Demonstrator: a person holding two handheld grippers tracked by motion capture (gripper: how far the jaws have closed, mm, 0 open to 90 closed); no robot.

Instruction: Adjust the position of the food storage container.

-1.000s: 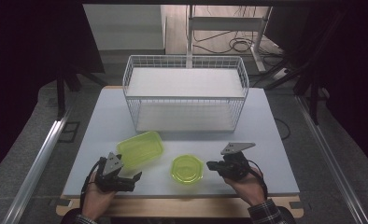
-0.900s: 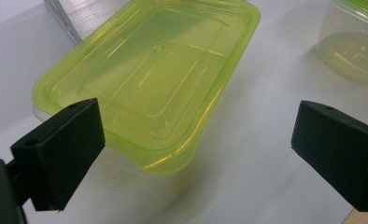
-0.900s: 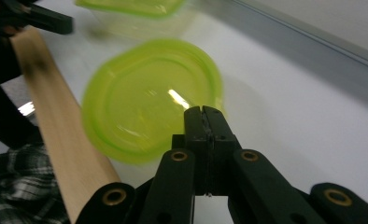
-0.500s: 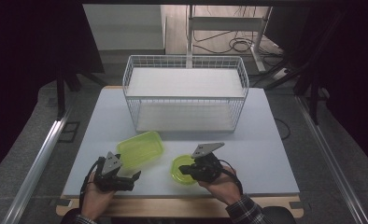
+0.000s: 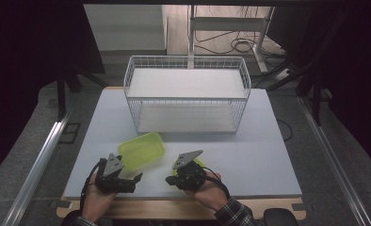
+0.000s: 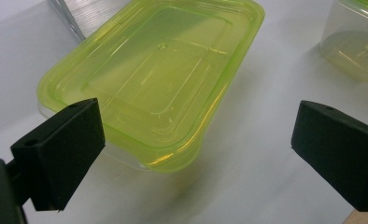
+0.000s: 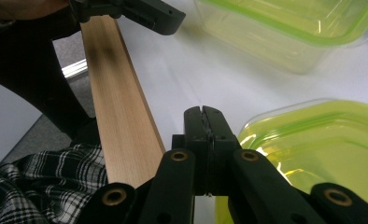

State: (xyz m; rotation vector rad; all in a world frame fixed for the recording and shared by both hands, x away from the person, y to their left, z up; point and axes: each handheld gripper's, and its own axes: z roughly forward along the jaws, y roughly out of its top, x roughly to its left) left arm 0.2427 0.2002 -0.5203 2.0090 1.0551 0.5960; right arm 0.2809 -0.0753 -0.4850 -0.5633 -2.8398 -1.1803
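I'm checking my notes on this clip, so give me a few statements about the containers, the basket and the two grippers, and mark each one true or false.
1. The left gripper has its jaws wide apart. True.
2. The right gripper holds a lid between its jaws. False: its jaws are shut together with nothing between them.
3. The rectangular container has its yellow-green lid on. True.
4. The small round container sits inside the wire basket. False: it stands on the table, beside the right gripper.
5. The left gripper grips the rectangular container. False: the container lies ahead of the open jaws, with no pad pressing on it.
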